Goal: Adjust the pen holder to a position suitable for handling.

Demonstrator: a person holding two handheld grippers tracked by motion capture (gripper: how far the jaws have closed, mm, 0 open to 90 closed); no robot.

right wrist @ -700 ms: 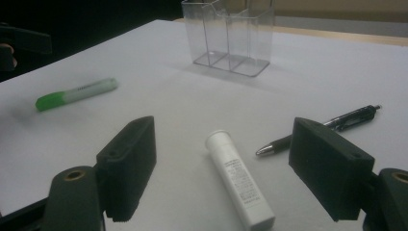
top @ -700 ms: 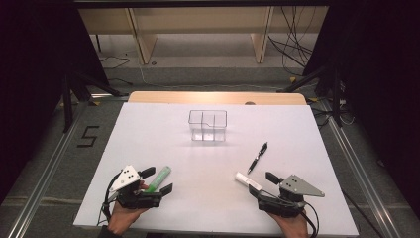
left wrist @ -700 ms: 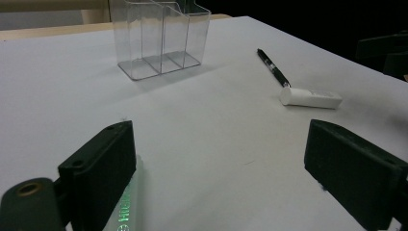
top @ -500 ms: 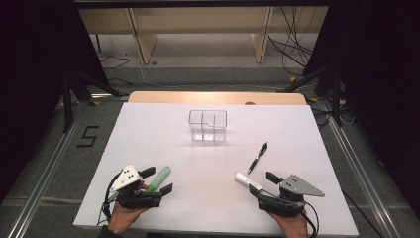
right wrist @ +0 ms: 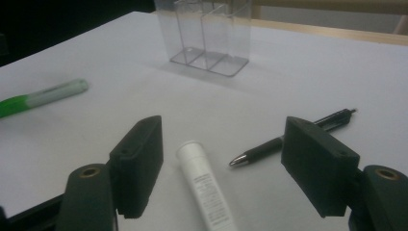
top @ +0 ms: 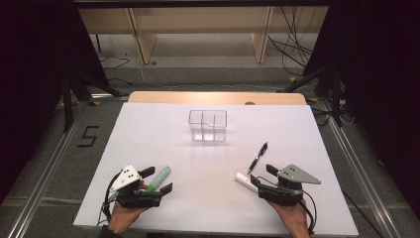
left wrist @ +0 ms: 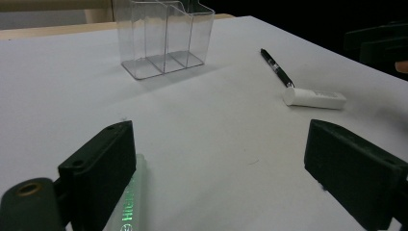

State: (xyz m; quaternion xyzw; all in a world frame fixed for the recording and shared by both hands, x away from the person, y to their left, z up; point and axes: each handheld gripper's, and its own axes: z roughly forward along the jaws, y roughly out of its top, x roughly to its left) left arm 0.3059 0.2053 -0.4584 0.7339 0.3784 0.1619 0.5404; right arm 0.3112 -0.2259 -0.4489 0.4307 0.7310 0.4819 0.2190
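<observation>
My left gripper (top: pixel 156 180) (left wrist: pixel 223 149) rests open near the table's front left. A green highlighter (top: pixel 161 175) (left wrist: pixel 131 202) lies flat on the table between its jaws, close against the left jaw, and the pads do not press it. At the front right my right gripper (top: pixel 263 179) (right wrist: pixel 228 139) is open too. A white tube (top: pixel 244 179) (right wrist: pixel 204 187) lies loose between its jaws. Just beyond, a black pen (top: pixel 258 157) (right wrist: pixel 288 137) lies slantwise. A clear divided holder (top: pixel 208 125) (left wrist: pixel 166 38) (right wrist: pixel 209 36) stands upright at the table's middle back.
The white table top (top: pixel 198 208) ends close in front of both hands. A wooden strip (top: pixel 218 97) runs along its far edge. Dark floor with rails and cables surrounds the table. Open white surface stretches between the grippers and the holder.
</observation>
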